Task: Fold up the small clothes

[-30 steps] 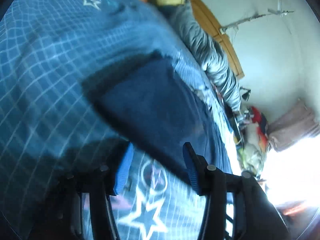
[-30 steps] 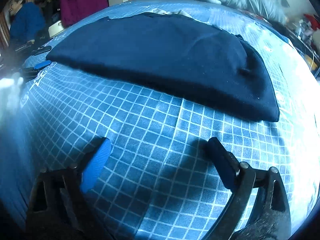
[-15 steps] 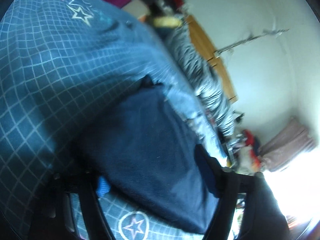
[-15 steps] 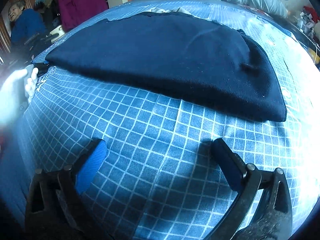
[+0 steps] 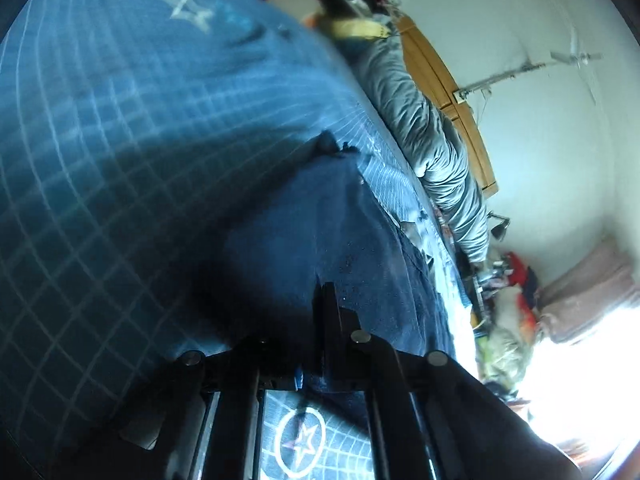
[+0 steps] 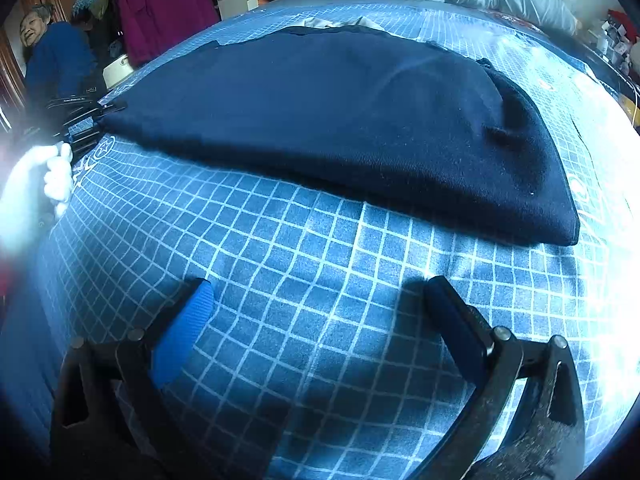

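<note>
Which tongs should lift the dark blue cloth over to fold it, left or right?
Probably the left tongs: they look shut on a corner of the dark blue cloth. The right tongs hang open over the checked blue mat, apart from the cloth.

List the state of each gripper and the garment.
Left gripper: shut on the garment's edge.
Right gripper: open, over the mat, holding nothing.
Garment: navy, lying flat on the mat, one end pinched.
</note>
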